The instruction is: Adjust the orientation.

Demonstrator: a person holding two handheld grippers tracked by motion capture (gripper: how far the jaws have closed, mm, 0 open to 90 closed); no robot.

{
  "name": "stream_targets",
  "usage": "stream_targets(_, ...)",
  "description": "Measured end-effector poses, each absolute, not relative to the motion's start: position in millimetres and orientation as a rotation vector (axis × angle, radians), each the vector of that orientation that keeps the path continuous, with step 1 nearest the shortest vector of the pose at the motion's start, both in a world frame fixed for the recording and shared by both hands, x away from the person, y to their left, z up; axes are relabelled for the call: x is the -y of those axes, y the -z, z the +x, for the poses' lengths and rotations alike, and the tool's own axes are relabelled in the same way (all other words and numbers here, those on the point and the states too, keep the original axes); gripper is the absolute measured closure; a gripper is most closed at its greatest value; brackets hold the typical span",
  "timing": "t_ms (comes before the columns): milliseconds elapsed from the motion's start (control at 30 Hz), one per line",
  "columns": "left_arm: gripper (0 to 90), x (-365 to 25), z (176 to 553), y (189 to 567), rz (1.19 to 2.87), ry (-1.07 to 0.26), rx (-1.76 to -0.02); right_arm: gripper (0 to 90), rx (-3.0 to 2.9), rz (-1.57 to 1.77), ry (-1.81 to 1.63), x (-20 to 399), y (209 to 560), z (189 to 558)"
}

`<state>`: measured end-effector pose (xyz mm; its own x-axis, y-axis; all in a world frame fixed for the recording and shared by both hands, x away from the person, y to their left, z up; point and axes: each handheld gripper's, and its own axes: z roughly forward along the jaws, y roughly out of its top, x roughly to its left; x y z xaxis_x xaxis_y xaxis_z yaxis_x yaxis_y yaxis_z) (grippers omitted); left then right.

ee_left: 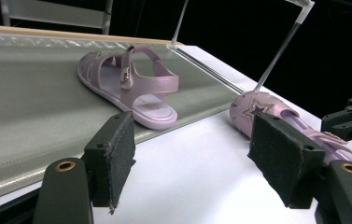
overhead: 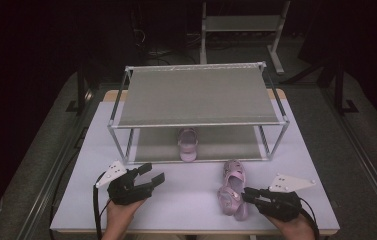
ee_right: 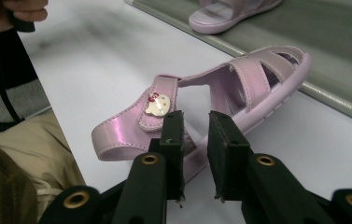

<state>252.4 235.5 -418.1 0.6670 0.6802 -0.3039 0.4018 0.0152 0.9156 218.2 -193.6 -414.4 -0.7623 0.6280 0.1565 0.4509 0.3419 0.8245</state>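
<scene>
A pink child's sandal (overhead: 188, 143) (ee_left: 131, 84) rests on the lower tier (overhead: 226, 145) of a metal shoe rack, toe pointing away. Its mate (overhead: 233, 187) (ee_right: 253, 74) lies on the white table (overhead: 186, 200) in front of the rack, with a cat badge on its strap. My right gripper (overhead: 246, 195) (ee_right: 196, 115) points at this sandal's near side; its jaws stand a narrow gap apart, tips over the sole edge, gripping nothing that I can see. My left gripper (overhead: 155, 172) (ee_left: 192, 158) hovers wide open at the front left, facing the rack.
The two-tier rack (overhead: 196, 95) fills the back half of the table; its top tier is bare. Thin corner posts (ee_left: 276, 56) stand at the rack's front. A second rack (overhead: 241, 25) stands on the floor beyond. The table's front edge is close behind both hands.
</scene>
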Motion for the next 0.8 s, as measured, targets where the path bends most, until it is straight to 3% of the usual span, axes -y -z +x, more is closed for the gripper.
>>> stream_targets(167, 31.0, -235, 252, 417, 1.609, -0.279, -0.9, 68.5, -2.38, 1.069, -1.38, 205, 418, 218)
stream_targets(433, 31.0, -233, 252, 418, 1.609, -0.272, -0.903, 66.1, -2.34, 1.208, -1.354, 223, 426, 221)
stream_targets(800, 31.0, -236, 252, 418, 1.593, -0.266, -0.92, 38.0, -2.302, 1.367, -1.362, 246, 426, 223)
